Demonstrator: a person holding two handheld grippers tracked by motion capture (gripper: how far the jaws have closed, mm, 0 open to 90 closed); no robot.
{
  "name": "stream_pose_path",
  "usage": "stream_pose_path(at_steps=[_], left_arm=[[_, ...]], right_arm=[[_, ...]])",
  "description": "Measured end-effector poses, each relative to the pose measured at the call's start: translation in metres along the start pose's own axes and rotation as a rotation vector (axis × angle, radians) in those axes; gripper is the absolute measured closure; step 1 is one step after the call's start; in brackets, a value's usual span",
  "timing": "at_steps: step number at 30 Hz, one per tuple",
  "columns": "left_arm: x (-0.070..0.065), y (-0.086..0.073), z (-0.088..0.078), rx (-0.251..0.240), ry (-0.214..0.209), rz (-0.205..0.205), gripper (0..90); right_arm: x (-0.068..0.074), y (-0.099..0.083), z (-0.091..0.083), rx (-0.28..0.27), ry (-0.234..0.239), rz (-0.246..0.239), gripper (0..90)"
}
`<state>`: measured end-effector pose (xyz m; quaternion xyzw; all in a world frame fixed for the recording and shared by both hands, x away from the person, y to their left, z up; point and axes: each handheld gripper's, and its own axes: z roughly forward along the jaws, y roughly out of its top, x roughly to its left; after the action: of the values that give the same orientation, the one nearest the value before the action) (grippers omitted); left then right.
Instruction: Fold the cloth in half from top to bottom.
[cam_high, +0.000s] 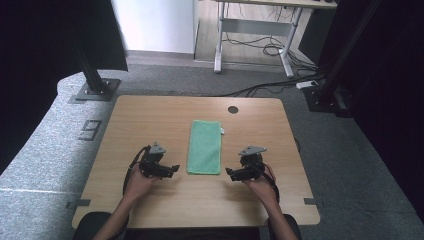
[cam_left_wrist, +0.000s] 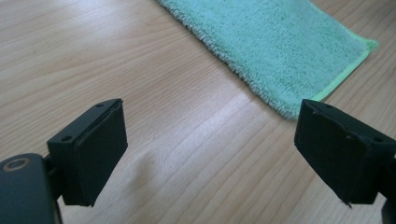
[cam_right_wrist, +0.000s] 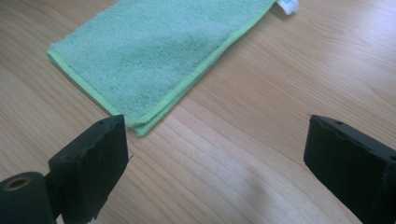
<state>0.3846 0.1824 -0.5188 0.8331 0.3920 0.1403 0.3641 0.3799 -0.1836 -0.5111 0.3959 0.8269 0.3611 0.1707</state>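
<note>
A green towel (cam_high: 204, 147), folded into a long narrow strip, lies flat in the middle of the wooden table (cam_high: 150, 115). My left gripper (cam_high: 173, 169) sits just left of the towel's near end, pointing toward it, its jaws open and empty. My right gripper (cam_high: 229, 172) mirrors it on the towel's right side, also open with nothing held. In the left gripper view the towel (cam_left_wrist: 271, 42) lies ahead and to the right, beyond my gripper (cam_left_wrist: 212, 154). In the right gripper view the towel's (cam_right_wrist: 154, 51) near corner lies close to the left jaw of my gripper (cam_right_wrist: 215, 168); a white tag (cam_right_wrist: 287, 4) shows at its far end.
A dark round grommet hole (cam_high: 233, 109) sits near the table's far edge. Black frame posts (cam_high: 92, 75) stand on the grey carpet at the back left and back right. A desk frame with cables (cam_high: 260, 45) stands farther back.
</note>
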Motion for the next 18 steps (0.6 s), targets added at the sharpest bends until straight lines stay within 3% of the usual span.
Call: stream_pose_path(at_steps=[6, 18], left_arm=[[0.001, -0.012, -0.012, 0.016, 0.030, 0.020, 6.1], [0.008, -0.038, -0.027, 0.039, 0.054, 0.003, 3.0]], right_arm=[[-0.007, -0.009, -0.012, -0.007, -0.017, 0.011, 4.4], [-0.020, -0.031, -0.029, -0.015, -0.048, 0.058, 1.8]])
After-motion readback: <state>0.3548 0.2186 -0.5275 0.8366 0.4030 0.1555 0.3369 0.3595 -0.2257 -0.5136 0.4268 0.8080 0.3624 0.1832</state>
